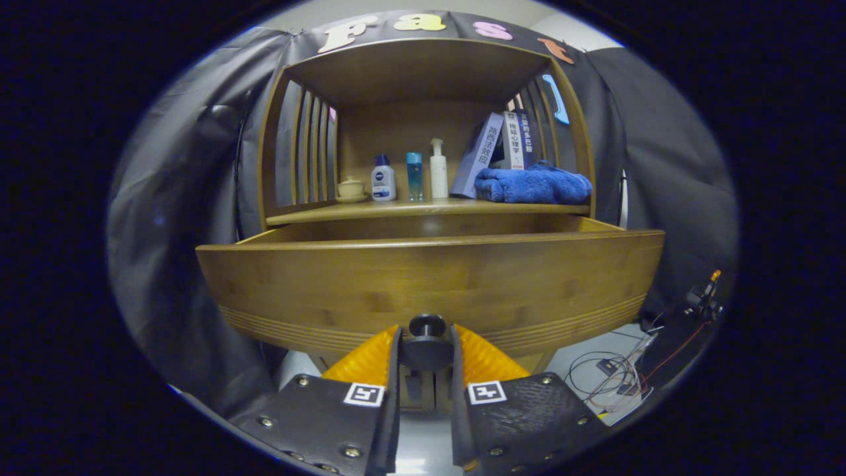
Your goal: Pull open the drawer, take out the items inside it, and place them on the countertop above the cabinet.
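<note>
— Bamboo, or a wood much like it, is seen across the whole cabinet [423,73], isn't it?

— Yes. A warm, faintly banded grain is shown on the drawer [429,277], which is pulled out toward the camera. Fine parallel grooves are cut along the lower edge of its curved front. The inside of the drawer cannot be seen over its front panel.

— And what is set out on the surface [396,210] above it, from the left?

— Vertical slats are fitted in the cabinet's left side. Next to them a small cream ceramic cup [350,188] is placed on a saucer. Beside it a squat white bottle [383,180] with a dark blue cap is stood, then a slim clear-blue tube [414,175], then a tall white pump bottle [439,170]. Further right, two books [503,147] are leaned against each other. In front of them a blue towel [534,185], thick and fluffy, is laid in a folded heap.

— How is the claw [427,349] held?

— It is drawn in narrow around the round dark knob [427,325] on the drawer front. The knob's stem is flanked by both fingers [367,362], and it appears to be gripped by them.

— Anything off to the right?

— Thin red and white cables [621,380] are coiled loosely on the floor, near a small dark stand.
</note>
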Demonstrator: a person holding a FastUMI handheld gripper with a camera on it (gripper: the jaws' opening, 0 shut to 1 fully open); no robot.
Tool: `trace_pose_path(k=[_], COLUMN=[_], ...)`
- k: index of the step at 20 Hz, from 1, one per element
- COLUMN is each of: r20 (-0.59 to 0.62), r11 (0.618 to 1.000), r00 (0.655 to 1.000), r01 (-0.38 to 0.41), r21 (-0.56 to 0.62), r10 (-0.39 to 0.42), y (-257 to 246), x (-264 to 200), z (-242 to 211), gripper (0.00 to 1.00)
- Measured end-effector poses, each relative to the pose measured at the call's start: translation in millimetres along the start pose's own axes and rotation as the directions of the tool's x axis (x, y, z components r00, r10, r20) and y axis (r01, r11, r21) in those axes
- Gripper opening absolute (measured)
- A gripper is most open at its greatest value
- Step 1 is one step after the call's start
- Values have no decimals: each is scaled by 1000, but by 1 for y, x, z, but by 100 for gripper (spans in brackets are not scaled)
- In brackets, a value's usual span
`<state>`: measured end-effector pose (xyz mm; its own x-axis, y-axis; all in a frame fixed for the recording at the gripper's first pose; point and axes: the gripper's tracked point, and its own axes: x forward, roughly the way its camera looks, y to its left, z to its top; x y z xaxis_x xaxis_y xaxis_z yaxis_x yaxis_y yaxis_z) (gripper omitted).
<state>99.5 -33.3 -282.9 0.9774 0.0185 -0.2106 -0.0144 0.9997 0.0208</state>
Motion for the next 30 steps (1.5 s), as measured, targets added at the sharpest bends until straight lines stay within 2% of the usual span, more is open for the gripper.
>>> trace_pose_path(k=[4, 11, 13, 16, 19, 23, 26, 28, 30], r20=[-18, -51, -100, -108, -84, -108, -129, -171, -261], r11=[1000, 1000, 999, 996, 998, 997, 999, 999, 999], r00=[1000, 999, 995, 991, 995, 991, 991, 985, 965], r01=[-9, -6, -9, -80, -62, -75, -43, -18, -7], r21=[-8, 12, 32, 50, -6, -8, 20, 34, 48], r10=[9, 7, 12, 85, 61, 74, 45, 23, 20], y=[0, -1, 2, 22, 27, 44, 43, 39, 35], x=[-26, -29, -30, -38, -47, -48, -33, -14, 10], z=[-9, -10, -11, 10, 38, 69, 95, 103, 98], gripper=[32, 32, 33, 66, 99, 100, 99, 99, 99])
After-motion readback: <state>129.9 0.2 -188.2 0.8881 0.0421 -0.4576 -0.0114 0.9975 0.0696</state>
